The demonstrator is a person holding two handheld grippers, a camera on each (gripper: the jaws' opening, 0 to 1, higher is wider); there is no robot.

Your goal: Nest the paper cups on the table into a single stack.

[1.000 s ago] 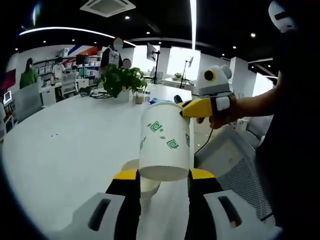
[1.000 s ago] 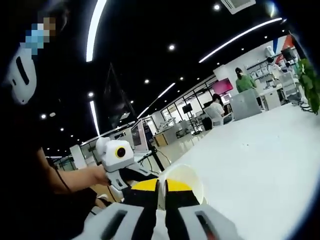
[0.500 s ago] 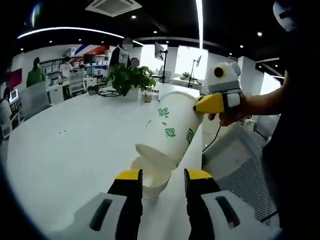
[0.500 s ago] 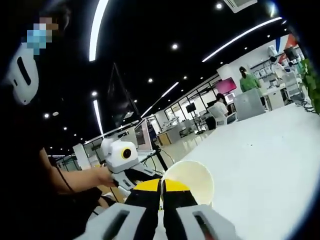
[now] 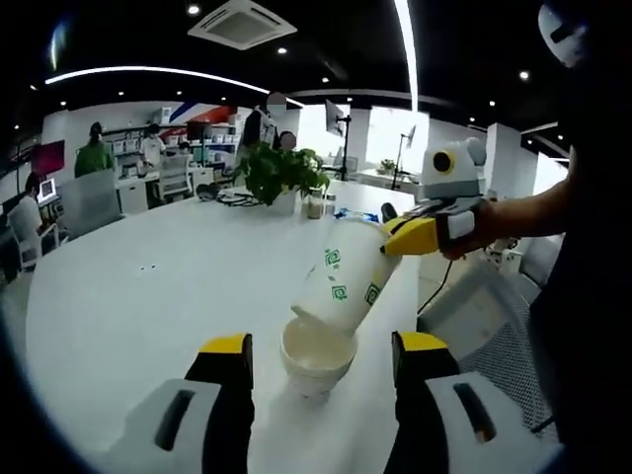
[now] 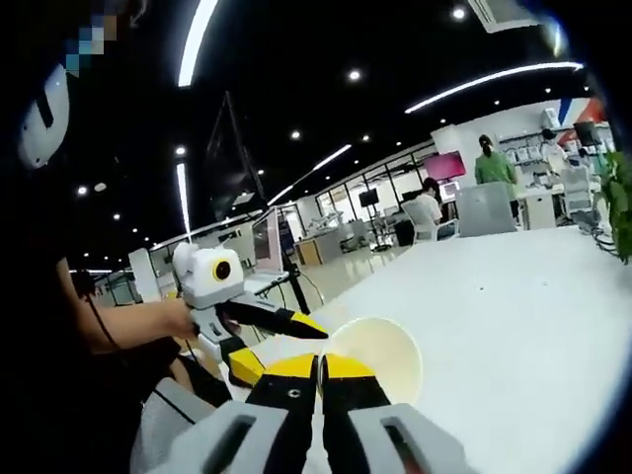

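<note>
Left gripper view: the left fingers (image 5: 324,357) have spread wider and backed off the plain cup (image 5: 317,357) standing on the glossy white counter (image 5: 148,296). The right fingers (image 6: 318,368) pinch the green-printed cup's (image 5: 346,281) rim, tilting it lower, base just above the standing cup's mouth.

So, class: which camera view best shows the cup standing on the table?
The left gripper view: the standing cup sits upright between the open left gripper, mouth visible, the held cup tilted above. The right gripper view shows the held cup's mouth.
</note>
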